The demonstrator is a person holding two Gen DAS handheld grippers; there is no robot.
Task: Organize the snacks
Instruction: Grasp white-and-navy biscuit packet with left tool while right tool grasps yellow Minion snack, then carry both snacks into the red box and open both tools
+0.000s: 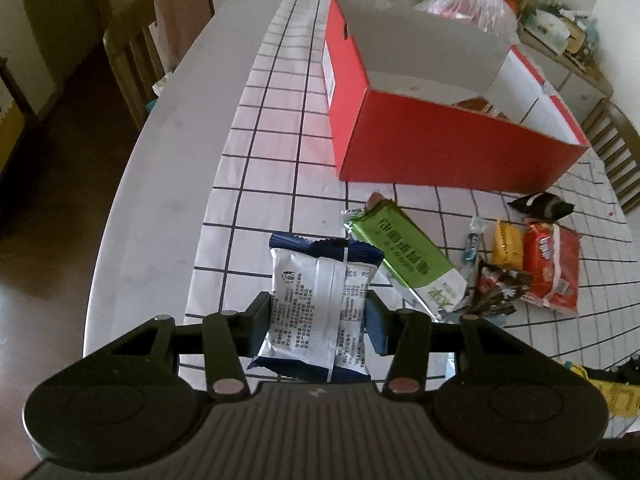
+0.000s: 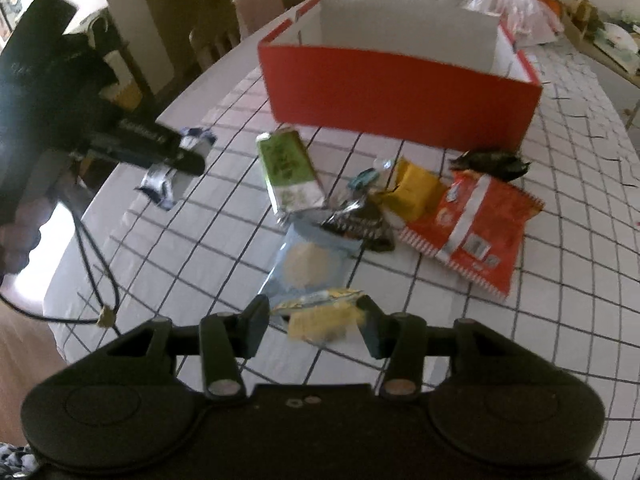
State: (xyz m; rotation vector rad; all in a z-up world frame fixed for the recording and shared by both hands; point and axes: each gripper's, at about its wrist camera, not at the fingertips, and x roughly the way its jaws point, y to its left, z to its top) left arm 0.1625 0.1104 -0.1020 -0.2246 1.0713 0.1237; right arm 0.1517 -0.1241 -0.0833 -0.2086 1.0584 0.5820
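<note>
My left gripper (image 1: 318, 322) is shut on a blue-and-white snack packet (image 1: 316, 280), held above the checked tablecloth (image 1: 272, 128). The right wrist view shows that gripper (image 2: 176, 152) at upper left, gripping the same packet (image 2: 160, 184). My right gripper (image 2: 314, 320) is shut on a small yellow snack packet (image 2: 320, 318), lifted off the cloth. Beyond both stands an open red box (image 1: 440, 148) (image 2: 400, 88). Loose snacks lie before it: a green packet (image 1: 404, 256) (image 2: 288, 168), a light blue packet (image 2: 312, 260), a yellow one (image 2: 416, 192) and an orange-red bag (image 2: 472, 228).
Two dark packets (image 2: 360, 224) (image 2: 492, 162) lie among the snacks. A plastic bag (image 1: 472, 4) sits behind the box. A chair with a cloth (image 1: 176, 20) stands at the table's left edge. A black cable (image 2: 96, 264) trails over the table's near left side.
</note>
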